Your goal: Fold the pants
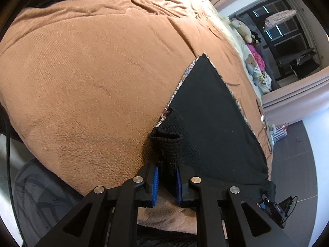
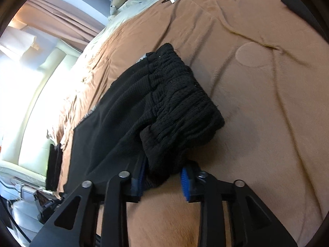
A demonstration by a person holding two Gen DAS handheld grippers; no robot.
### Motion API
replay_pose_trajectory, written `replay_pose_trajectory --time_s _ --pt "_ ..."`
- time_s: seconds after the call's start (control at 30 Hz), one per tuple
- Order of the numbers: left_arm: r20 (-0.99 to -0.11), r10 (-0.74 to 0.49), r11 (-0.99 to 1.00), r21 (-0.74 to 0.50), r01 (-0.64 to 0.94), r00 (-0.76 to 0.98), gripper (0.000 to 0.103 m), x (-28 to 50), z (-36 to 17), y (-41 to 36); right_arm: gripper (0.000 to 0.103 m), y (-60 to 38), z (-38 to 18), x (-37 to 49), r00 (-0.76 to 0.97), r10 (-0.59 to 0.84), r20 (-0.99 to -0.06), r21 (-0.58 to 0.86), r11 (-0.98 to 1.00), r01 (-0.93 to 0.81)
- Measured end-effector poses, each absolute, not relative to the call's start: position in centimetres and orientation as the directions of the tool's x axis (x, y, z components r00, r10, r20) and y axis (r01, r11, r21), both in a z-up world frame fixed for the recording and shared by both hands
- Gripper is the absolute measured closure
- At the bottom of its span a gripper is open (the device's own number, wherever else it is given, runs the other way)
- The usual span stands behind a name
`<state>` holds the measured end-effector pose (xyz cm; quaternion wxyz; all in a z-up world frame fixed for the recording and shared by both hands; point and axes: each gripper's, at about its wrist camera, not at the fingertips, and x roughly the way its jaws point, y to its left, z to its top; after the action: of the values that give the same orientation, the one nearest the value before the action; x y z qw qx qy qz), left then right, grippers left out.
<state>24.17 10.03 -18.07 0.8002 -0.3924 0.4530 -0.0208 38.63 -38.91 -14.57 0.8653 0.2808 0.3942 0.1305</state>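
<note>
The black pants (image 1: 207, 111) lie on a bed covered by a brown blanket (image 1: 82, 78), running from the lower centre of the left wrist view up toward the right. There a bunched knit corner of the pants sits between the left gripper (image 1: 167, 180) jaws at the bottom centre; the blue pads (image 1: 156, 178) stand slightly apart, and the cloth looks loose between them rather than squeezed.

In the right wrist view the gathered waistband end of the pants (image 2: 164, 103) fills the middle of the frame, its lower fold hanging into the right gripper (image 2: 162, 178). Those jaws are spread partway, the fabric resting between the pads without a clear pinch.
</note>
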Motion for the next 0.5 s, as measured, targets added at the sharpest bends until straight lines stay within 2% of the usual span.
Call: replay_pose_trajectory --time_s 0.07,0.13,0.17,0.27,0.5 --pt "-0.685 -0.416 0.674 -0.674 -0.304 0.598 0.075 24.2 -18.1 10.2 0.071 -38.5 -13.8 37.7 0.664 0.446 -0.600 0.585 0.811 -0.016" --pt "-0.666 -0.438 0.660 -0.694 -0.287 0.604 0.066 24.2 -18.0 10.2 0.059 -37.9 -12.8 36.2 0.679 0.439 -0.588 0.576 0.817 -0.029" --pt "-0.659 -0.446 0.658 -0.700 -0.278 0.606 0.060 24.3 -18.0 10.1 0.057 -37.9 -12.6 35.6 0.686 0.436 -0.582 0.571 0.820 -0.037" --pt "-0.653 -0.455 0.666 -0.701 -0.256 0.606 0.051 24.4 -17.7 9.7 0.055 -36.2 -10.9 33.5 0.712 0.422 -0.561 0.532 0.843 -0.080" --pt "-0.616 -0.484 0.614 -0.745 -0.260 0.621 0.049 24.1 -18.2 10.2 0.055 -30.9 -8.0 31.3 0.736 0.399 -0.546 0.406 0.895 -0.184"
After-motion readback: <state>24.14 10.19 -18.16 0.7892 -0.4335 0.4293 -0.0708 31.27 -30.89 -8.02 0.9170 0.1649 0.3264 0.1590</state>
